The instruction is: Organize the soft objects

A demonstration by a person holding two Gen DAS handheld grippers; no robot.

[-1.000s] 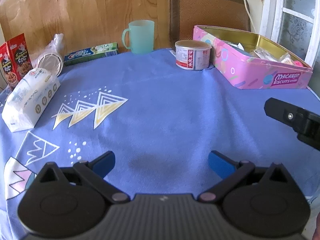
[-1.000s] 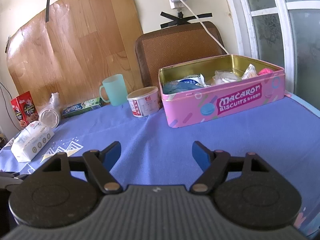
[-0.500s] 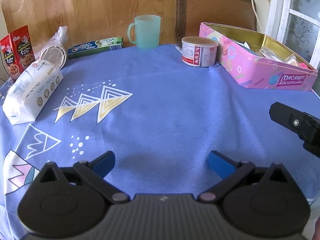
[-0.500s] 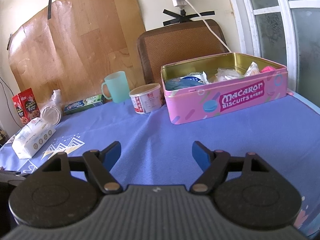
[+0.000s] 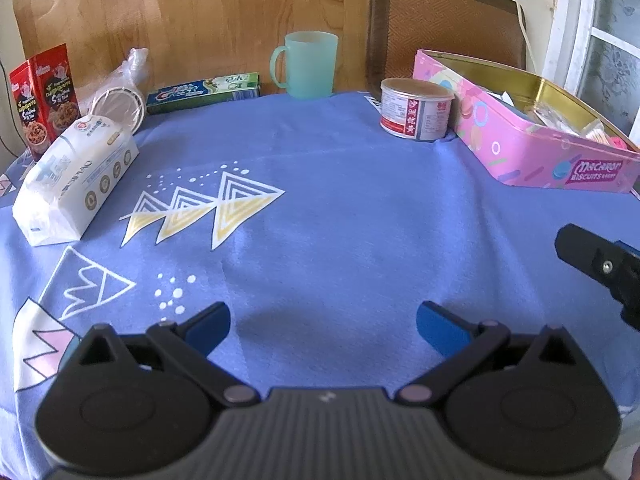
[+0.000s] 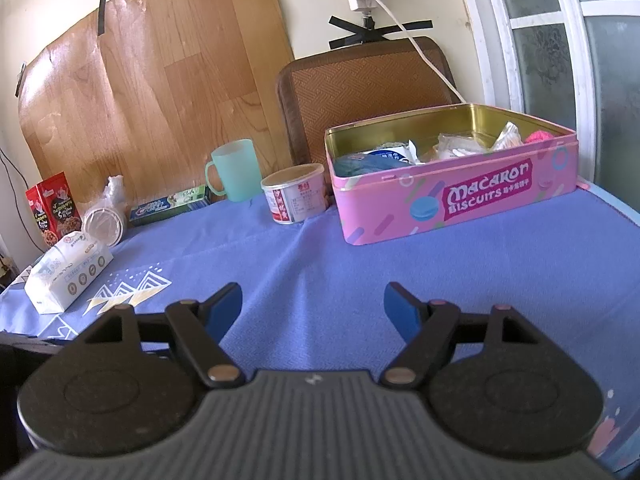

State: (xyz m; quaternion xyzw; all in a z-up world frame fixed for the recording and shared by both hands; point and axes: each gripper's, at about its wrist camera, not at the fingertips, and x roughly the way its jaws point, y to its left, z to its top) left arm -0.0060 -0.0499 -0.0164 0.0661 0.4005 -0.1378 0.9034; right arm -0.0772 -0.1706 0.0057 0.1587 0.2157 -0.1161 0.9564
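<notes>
A white soft tissue pack (image 5: pixel 76 180) lies at the left of the blue tablecloth; it also shows in the right wrist view (image 6: pixel 68 272). An open pink macaron tin (image 6: pixel 472 200) at the back right holds several soft packets and yarn; its wall also shows in the left wrist view (image 5: pixel 532 156). My left gripper (image 5: pixel 322 326) is open and empty above the cloth's near middle. My right gripper (image 6: pixel 312 306) is open and empty, well short of the tin. Part of the right gripper shows at the right edge of the left wrist view (image 5: pixel 600 268).
Along the back stand a teal mug (image 5: pixel 306 64), a red-and-white tub (image 5: pixel 416 110), a green toothpaste box (image 5: pixel 202 92), a bagged stack of paper cups (image 5: pixel 120 100) and a red snack box (image 5: pixel 44 92). A brown chair (image 6: pixel 360 92) stands behind the table.
Both grippers have drawn back and tilted slightly, so the table items sit lower in view. Both stay open and empty. Nothing on the table has moved.
</notes>
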